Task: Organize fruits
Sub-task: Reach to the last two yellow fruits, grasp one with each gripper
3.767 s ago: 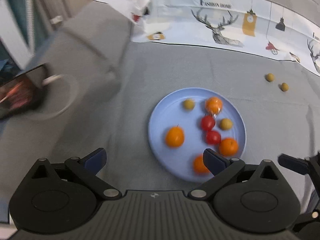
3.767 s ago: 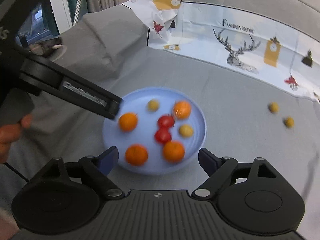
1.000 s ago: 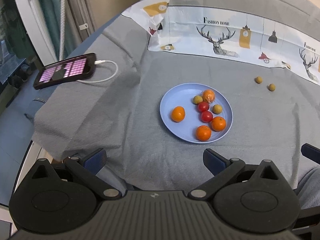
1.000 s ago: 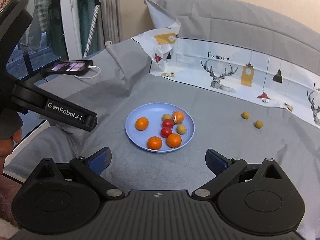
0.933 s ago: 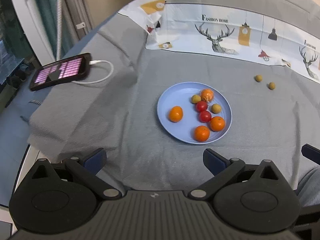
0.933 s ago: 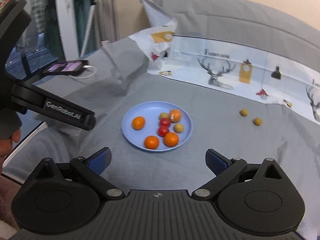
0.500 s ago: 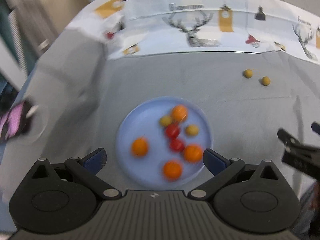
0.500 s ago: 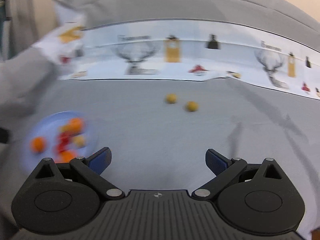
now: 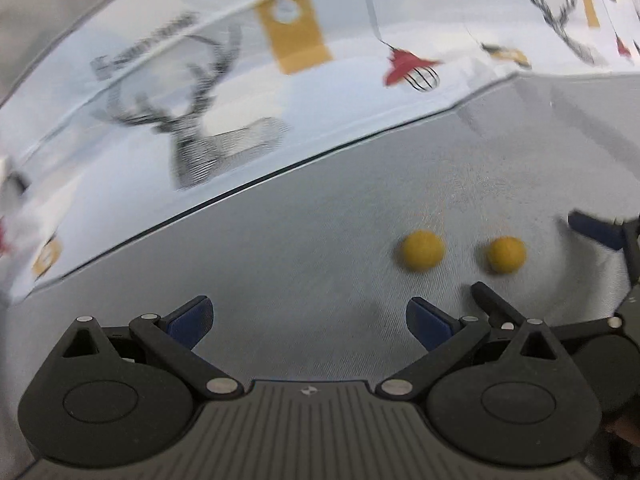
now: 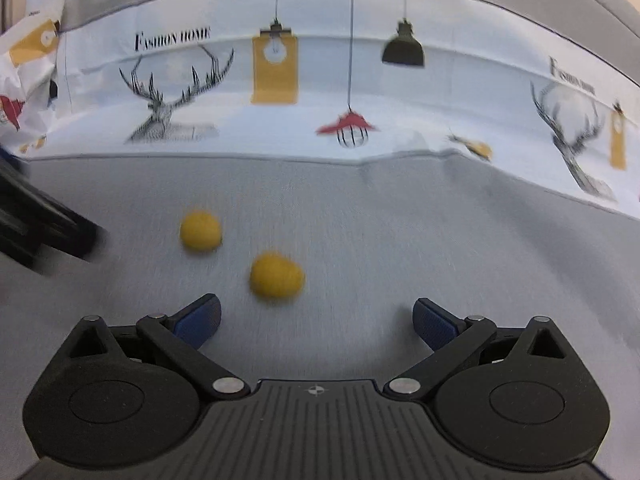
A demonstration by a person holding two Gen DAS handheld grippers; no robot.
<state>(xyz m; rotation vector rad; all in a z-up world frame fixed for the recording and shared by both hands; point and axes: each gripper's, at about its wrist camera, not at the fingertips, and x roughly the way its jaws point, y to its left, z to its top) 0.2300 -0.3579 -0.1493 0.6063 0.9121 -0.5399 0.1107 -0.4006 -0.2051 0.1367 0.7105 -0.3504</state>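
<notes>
Only the left wrist view shows both tools at once: left hand-held gripper spread wide and empty, with the right hand-held gripper intruding at the right edge, one blue pad just beside the right yellow fruit. Left yellow fruit lies near its twin, not touching, both ahead and right of the left tool's right finger. From the right wrist view: right hand-held gripper wide open, holding nothing; nearer yellow fruit just ahead of its span, closer to the left finger, farther yellow fruit beyond to the left; black body of the other tool at the left edge. Surface: grey cloth. Behind: white printed sheet, deer, lamps, lettering.
</notes>
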